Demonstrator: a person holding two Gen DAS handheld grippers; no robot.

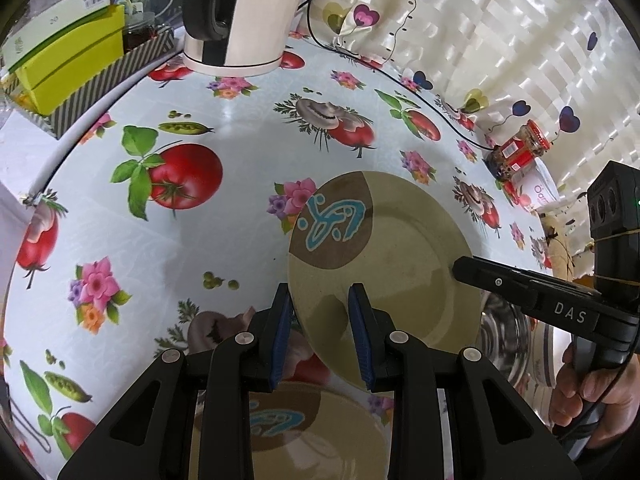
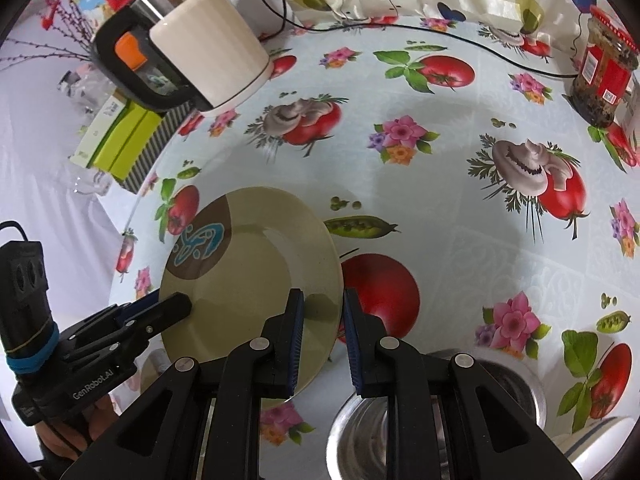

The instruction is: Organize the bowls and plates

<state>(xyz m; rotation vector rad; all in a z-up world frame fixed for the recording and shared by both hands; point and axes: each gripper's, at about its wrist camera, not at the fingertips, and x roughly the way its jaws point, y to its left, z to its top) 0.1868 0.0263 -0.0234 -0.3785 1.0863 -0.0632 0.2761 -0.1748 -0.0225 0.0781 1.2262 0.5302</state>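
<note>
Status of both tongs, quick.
Left tongs: shut on the plate rim.
Right tongs: shut on the same plate's opposite rim.

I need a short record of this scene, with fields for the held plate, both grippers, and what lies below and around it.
held item: beige plate with a brown patch, lifted off the table
left gripper: clamped on one rim of the plate
right gripper: clamped on the opposite rim
below: matching plate, partly hidden
nearby: steel bowl, white kettle, red-lidded jar
surface: tablecloth printed with vegetables and flowers
</note>
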